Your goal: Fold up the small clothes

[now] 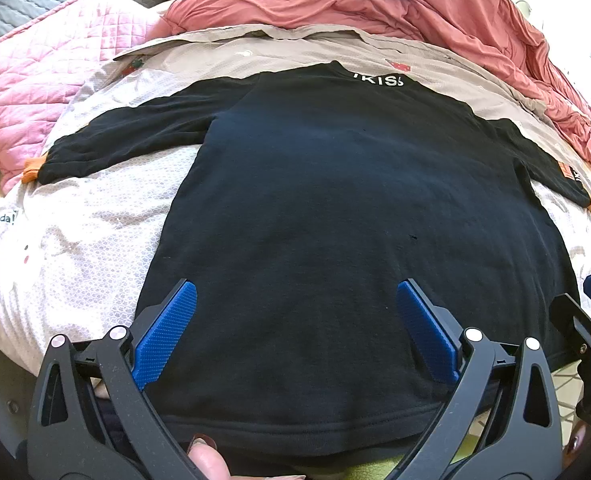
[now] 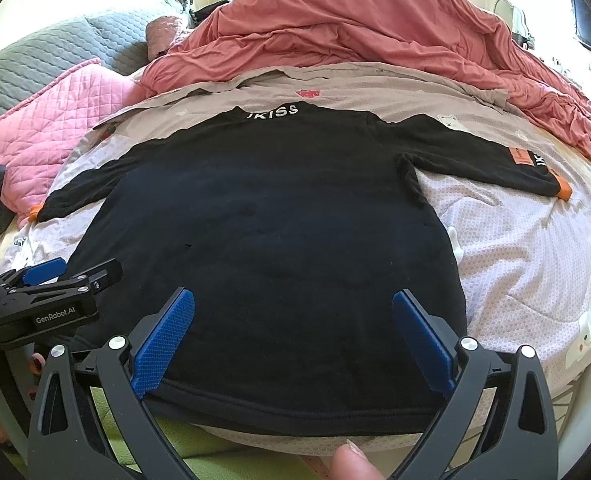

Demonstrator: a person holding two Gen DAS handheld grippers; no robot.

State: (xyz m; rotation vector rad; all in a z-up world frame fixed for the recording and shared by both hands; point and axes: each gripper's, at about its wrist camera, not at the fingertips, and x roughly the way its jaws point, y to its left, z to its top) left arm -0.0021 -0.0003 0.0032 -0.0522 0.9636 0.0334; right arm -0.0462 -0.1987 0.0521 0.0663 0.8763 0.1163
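While black sweatshirt (image 1: 335, 200) lies flat, left tongs (image 1: 297, 330) and right tongs (image 2: 293, 334) spread wide above hem, gripping nothing.

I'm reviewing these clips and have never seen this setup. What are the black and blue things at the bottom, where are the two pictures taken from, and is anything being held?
They are handheld tongs, one per hand, each carrying a camera that looks along its blue fingers. One picture comes from the left tongs, the other from the right tongs; each also glimpses its partner at the edge. Both are open and hold nothing. Ahead lies a black long-sleeved top, spread flat on a pale patterned sheet, sleeves out, hem nearest. Behind it are a pink quilted blanket and a crumpled coral duvet.
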